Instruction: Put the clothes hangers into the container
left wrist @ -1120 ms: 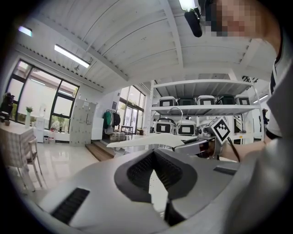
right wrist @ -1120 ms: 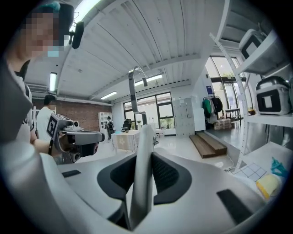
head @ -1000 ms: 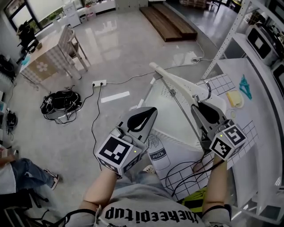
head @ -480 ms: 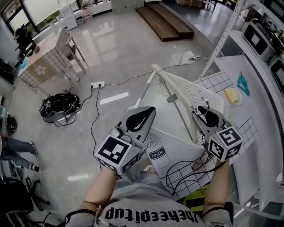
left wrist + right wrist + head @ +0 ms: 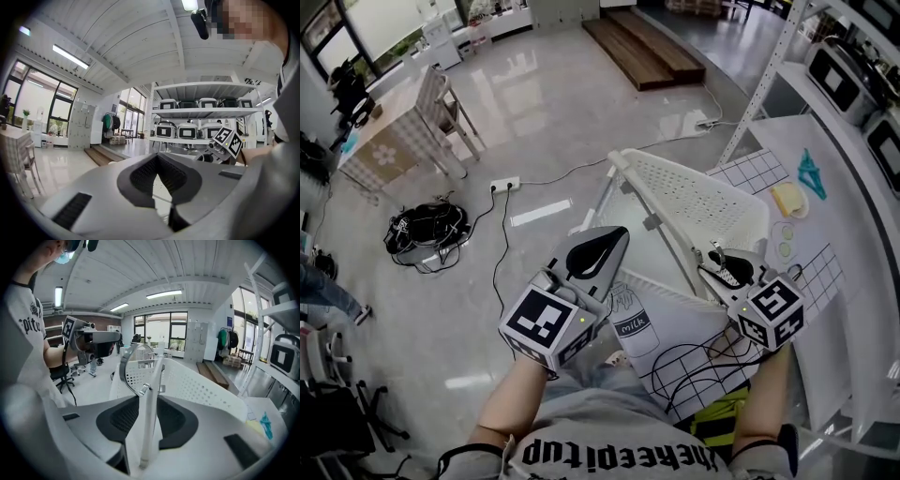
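A white clothes hanger (image 5: 649, 217) with clips and a metal hook slants across the left side of the white perforated container (image 5: 705, 199). Its hook end is at my right gripper (image 5: 713, 262). In the right gripper view the hanger's bar (image 5: 148, 427) stands between the two pads with space on either side. Those jaws have just been opening and are open. The container (image 5: 201, 385) lies straight ahead of them. My left gripper (image 5: 614, 240) hovers level to the left of the container, shut and empty (image 5: 158, 161).
A grid-patterned cloth (image 5: 694, 370) with black wire hangers lies by my right arm, beside a milk-print bag (image 5: 634, 326). A teal clip (image 5: 811, 174) and a yellow sponge (image 5: 787, 199) sit on the white table. Shelving with cookers stands at the right. A power strip (image 5: 508, 180) lies on the floor.
My right gripper has come down and tilted, bringing the white hanger lower against the container, and its jaws have widened around the bar. The left gripper has stayed where it was.
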`<state>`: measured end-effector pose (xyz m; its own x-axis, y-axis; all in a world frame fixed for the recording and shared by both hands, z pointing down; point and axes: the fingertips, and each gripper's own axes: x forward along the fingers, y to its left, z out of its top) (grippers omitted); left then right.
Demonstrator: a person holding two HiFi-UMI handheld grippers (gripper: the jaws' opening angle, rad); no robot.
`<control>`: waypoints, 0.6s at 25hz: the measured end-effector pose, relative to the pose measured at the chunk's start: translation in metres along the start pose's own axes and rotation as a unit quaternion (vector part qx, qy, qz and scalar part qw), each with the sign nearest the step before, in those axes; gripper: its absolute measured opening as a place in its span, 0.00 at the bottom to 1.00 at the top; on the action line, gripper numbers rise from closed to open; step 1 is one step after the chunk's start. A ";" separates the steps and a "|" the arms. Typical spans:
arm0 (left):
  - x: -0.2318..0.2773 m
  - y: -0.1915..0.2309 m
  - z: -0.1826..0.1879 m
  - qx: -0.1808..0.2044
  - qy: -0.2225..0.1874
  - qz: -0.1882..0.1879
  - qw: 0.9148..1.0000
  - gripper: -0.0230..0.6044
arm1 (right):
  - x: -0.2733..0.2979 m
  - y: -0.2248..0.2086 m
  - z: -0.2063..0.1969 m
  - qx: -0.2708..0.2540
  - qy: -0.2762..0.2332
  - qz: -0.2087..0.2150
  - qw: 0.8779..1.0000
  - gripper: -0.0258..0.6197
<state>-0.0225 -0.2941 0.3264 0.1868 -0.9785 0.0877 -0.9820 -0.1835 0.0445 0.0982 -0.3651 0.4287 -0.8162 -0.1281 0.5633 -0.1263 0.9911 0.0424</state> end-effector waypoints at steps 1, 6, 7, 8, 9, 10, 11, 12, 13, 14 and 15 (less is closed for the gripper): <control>0.000 0.000 0.001 0.002 -0.002 -0.001 1.000 0.05 | -0.003 0.002 -0.001 0.000 -0.004 0.001 1.000 0.26; 0.002 -0.004 0.003 0.002 -0.004 -0.007 1.000 0.05 | -0.035 -0.004 0.026 0.056 -0.100 0.000 0.993 0.27; 0.002 -0.006 0.003 0.003 -0.004 -0.009 1.000 0.05 | -0.040 -0.006 0.029 0.062 -0.111 -0.005 0.992 0.26; 0.003 -0.008 0.003 0.002 -0.002 -0.011 1.000 0.05 | -0.043 -0.008 0.032 0.065 -0.119 -0.011 0.991 0.24; 0.003 -0.010 0.003 0.002 -0.001 -0.014 1.000 0.05 | -0.046 -0.009 0.034 0.067 -0.125 -0.017 0.990 0.23; 0.004 -0.011 0.003 0.004 -0.002 -0.017 1.000 0.05 | -0.047 -0.010 0.036 0.070 -0.130 -0.024 0.989 0.22; 0.003 -0.012 0.004 0.007 -0.005 -0.019 1.000 0.05 | -0.049 -0.011 0.037 0.072 -0.136 -0.034 0.988 0.19; 0.003 -0.012 0.004 0.009 -0.006 -0.022 1.000 0.05 | -0.052 -0.012 0.039 0.074 -0.141 -0.046 0.986 0.18; 0.002 -0.013 0.005 0.010 -0.007 -0.024 1.000 0.05 | -0.056 -0.014 0.041 0.076 -0.147 -0.058 0.984 0.17; 0.002 -0.013 0.006 0.011 -0.008 -0.028 1.000 0.05 | -0.060 -0.015 0.043 0.079 -0.153 -0.069 0.983 0.17; 0.001 -0.013 0.007 0.010 -0.010 -0.031 0.999 0.05 | -0.064 -0.016 0.045 0.081 -0.160 -0.079 0.981 0.17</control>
<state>-0.0095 -0.2931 0.3192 0.2465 -0.9670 0.0651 -0.9691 -0.2451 0.0285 0.1275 -0.3747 0.3545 -0.9109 -0.3105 0.2718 -0.3326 0.9423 -0.0382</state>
